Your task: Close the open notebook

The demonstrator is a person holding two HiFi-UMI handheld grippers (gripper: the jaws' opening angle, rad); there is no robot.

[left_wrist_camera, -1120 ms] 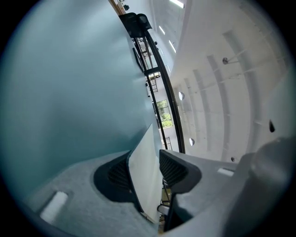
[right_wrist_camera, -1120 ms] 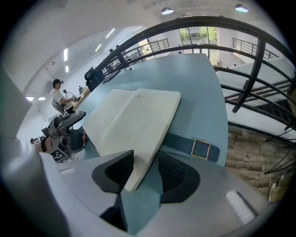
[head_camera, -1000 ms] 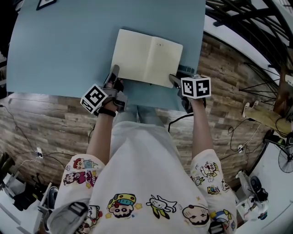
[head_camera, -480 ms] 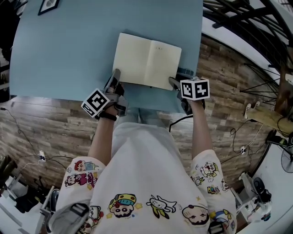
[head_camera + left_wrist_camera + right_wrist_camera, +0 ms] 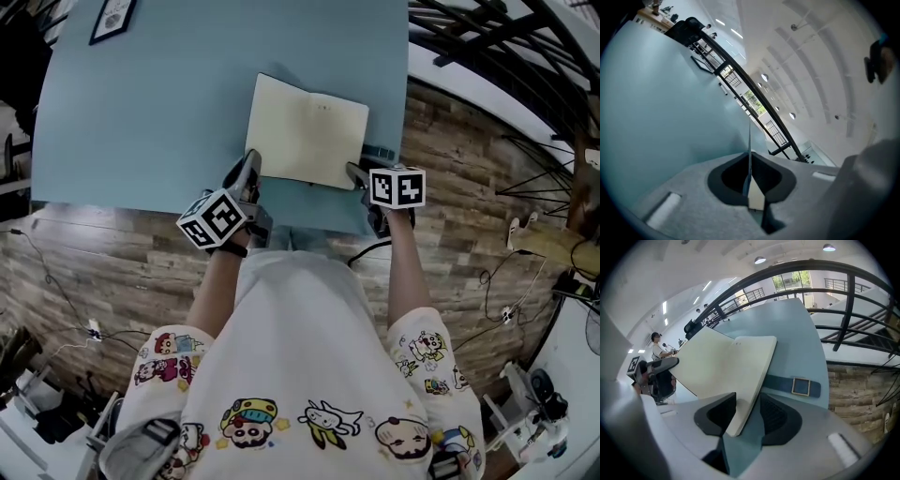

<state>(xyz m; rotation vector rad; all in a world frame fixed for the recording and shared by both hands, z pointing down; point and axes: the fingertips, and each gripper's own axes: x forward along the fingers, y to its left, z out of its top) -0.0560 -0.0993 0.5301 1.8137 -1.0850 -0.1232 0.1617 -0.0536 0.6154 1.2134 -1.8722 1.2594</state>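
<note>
Notebook (image 5: 314,131) lies open on the bench (image 5: 141,112), by the near edge, btwn the 2 claws. Left claw (image 5: 251,161) is clenched on the left half (image 5: 279,122) at its near corner, and that half is tipped up off the bench. Right claw (image 5: 356,172) is released: jaws apart w/ the near right corner sitting btwn them, not pinched as far as I can tell. A blue strap (image 5: 801,386) lies just right of the book.

Step in hand, I think: folding the left half over. Next: swing it up & across to the right and lay it flat on the right half. Right claw prob. has to get out of the way first.
</note>
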